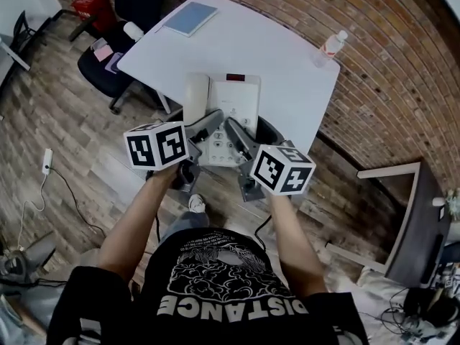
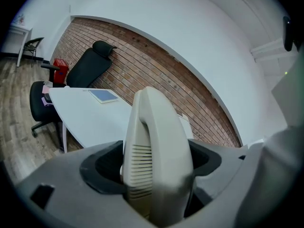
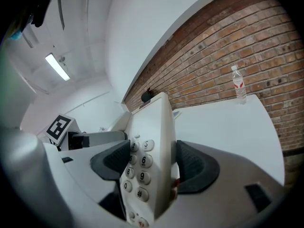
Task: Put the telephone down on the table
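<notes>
A cream telephone [image 1: 233,103] with its handset [image 1: 195,98] on the left side is held between both grippers over the near edge of the white table [image 1: 287,56]. My left gripper [image 1: 205,124] is shut on the handset side [image 2: 156,141]. My right gripper [image 1: 241,136] is shut on the keypad side [image 3: 147,146], with number keys showing between its dark pads [image 3: 194,167]. I cannot tell whether the telephone's base touches the tabletop.
A blue tablet [image 1: 190,18] lies at the table's far left, and a water bottle [image 1: 329,47] stands at its far right by the brick wall. A black office chair [image 1: 108,63] stands left of the table. Another desk [image 1: 410,221] is at the right.
</notes>
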`<move>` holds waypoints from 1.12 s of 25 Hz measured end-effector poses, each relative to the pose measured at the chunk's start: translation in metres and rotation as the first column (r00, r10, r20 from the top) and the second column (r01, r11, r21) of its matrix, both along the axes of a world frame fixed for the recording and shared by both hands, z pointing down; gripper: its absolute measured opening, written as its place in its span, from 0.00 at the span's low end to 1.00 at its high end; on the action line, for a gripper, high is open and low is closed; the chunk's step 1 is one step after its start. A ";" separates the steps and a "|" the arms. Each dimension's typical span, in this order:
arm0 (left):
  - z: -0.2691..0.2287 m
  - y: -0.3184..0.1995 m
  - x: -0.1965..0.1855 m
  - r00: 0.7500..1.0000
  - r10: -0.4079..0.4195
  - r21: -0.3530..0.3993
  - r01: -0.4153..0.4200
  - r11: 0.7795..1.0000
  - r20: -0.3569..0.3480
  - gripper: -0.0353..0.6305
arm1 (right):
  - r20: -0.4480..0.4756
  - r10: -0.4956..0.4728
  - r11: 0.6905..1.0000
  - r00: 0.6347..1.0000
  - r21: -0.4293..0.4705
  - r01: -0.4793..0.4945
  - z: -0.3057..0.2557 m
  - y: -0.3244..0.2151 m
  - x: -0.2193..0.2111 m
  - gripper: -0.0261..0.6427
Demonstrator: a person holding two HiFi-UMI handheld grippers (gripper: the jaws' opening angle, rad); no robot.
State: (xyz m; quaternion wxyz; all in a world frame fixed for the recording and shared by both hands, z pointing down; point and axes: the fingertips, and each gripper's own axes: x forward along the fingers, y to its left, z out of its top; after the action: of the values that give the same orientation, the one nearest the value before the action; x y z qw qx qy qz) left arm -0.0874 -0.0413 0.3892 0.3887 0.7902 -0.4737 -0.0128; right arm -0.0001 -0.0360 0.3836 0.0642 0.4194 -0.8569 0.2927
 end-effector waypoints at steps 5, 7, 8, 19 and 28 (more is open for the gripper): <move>0.001 -0.018 -0.025 1.000 0.013 0.001 -0.013 1.000 -0.008 0.65 | -0.010 0.015 1.000 1.000 0.002 -0.015 0.000 -0.017 -0.024 0.49; 0.000 -0.025 -0.032 1.000 0.020 0.003 -0.020 1.000 -0.016 0.65 | -0.012 0.023 1.000 1.000 0.006 -0.023 -0.001 -0.023 -0.032 0.49; -0.001 -0.028 -0.035 0.999 0.025 0.004 -0.025 1.000 -0.021 0.65 | -0.013 0.028 1.000 1.000 0.008 -0.028 -0.002 -0.026 -0.035 0.49; -0.001 -0.073 -0.049 0.998 0.063 0.011 -0.063 0.998 -0.003 0.65 | 0.009 0.060 0.998 0.998 0.017 -0.060 -0.001 -0.068 -0.051 0.49; 0.009 -0.138 -0.046 0.995 0.100 0.008 -0.100 0.995 0.018 0.65 | 0.033 0.093 0.996 0.995 0.010 -0.094 0.011 -0.130 -0.047 0.49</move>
State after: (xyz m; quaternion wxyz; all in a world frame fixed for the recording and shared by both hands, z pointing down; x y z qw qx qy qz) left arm -0.1331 -0.1789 0.3978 0.3814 0.8147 -0.4367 0.0115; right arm -0.0476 -0.1658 0.3948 0.0343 0.4547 -0.8388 0.2973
